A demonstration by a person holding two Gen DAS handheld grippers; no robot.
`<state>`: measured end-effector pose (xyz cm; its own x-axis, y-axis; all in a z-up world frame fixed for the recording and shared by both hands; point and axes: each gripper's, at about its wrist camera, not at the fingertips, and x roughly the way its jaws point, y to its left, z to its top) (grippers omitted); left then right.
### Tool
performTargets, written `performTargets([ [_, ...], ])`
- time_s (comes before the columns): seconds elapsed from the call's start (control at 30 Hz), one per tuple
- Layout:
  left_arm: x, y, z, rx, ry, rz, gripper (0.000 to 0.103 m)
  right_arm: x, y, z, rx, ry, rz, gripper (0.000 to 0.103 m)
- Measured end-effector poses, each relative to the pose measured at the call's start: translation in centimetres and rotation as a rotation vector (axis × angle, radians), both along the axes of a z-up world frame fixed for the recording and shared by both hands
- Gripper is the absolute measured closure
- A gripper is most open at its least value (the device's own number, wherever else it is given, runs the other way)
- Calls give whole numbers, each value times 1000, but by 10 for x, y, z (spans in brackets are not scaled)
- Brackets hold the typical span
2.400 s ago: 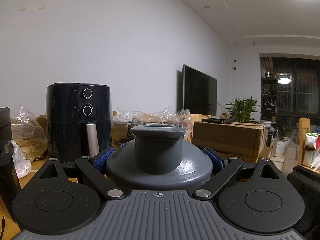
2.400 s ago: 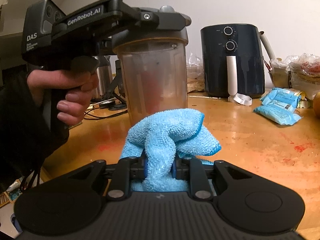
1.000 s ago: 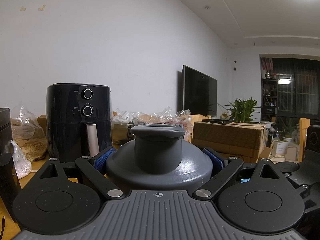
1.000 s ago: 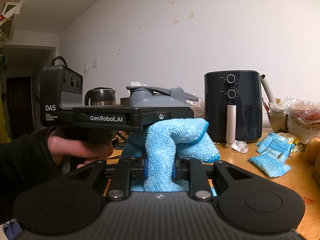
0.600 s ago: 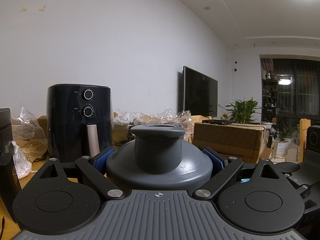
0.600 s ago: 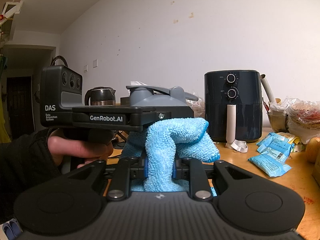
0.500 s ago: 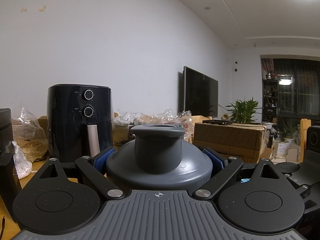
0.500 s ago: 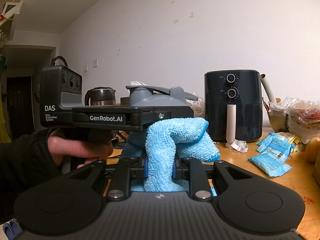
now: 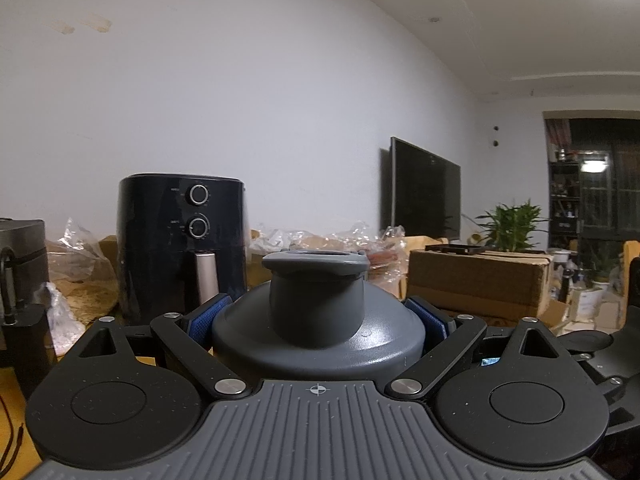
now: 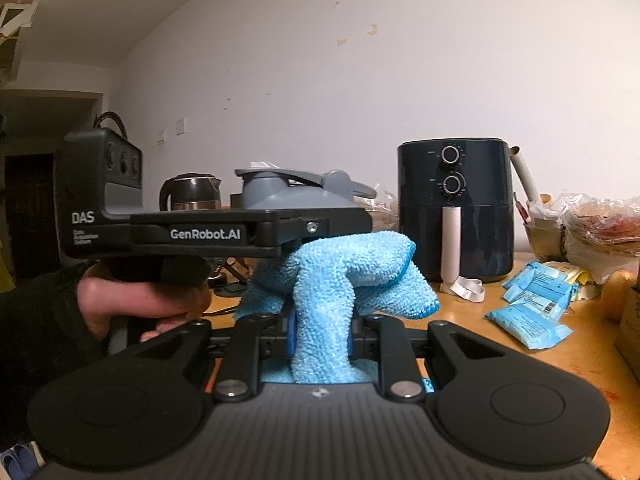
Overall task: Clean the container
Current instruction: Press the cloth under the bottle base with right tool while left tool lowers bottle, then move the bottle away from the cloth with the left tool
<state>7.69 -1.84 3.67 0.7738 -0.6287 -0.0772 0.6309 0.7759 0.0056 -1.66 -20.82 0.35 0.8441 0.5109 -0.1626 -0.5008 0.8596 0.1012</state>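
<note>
My left gripper (image 9: 318, 316) is shut on the container's grey lid (image 9: 318, 344), with its blue pads (image 9: 208, 318) pressing the lid's sides. In the right wrist view the left gripper (image 10: 320, 226) shows side-on in a person's hand (image 10: 140, 296), and the lid (image 10: 288, 192) rises above it. The container's body is hidden behind the gripper and cloth. A light blue cloth (image 10: 352, 264) is pinched in my right gripper (image 10: 320, 332), which is shut on it. The cloth's top sits just under the left gripper's fingers.
A black air fryer (image 10: 456, 208) stands at the back of the wooden table (image 10: 520, 360), with blue packets (image 10: 532, 304) to its right. A kettle (image 10: 192, 192) sits behind the left gripper. Cardboard boxes (image 9: 476, 280), plastic bags (image 9: 80, 264) and a television (image 9: 424, 196) lie beyond.
Since the earliest frames the right gripper with the cloth has risen from facing the container's clear body to the level just under the lid. Over the last second nothing has visibly moved.
</note>
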Motion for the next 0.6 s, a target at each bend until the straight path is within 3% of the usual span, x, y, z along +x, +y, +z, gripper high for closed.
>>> performTargets([
  [0.6,-20,-11,11,4,-13,167,9,2,-24,0,-2,-4,-206,85],
])
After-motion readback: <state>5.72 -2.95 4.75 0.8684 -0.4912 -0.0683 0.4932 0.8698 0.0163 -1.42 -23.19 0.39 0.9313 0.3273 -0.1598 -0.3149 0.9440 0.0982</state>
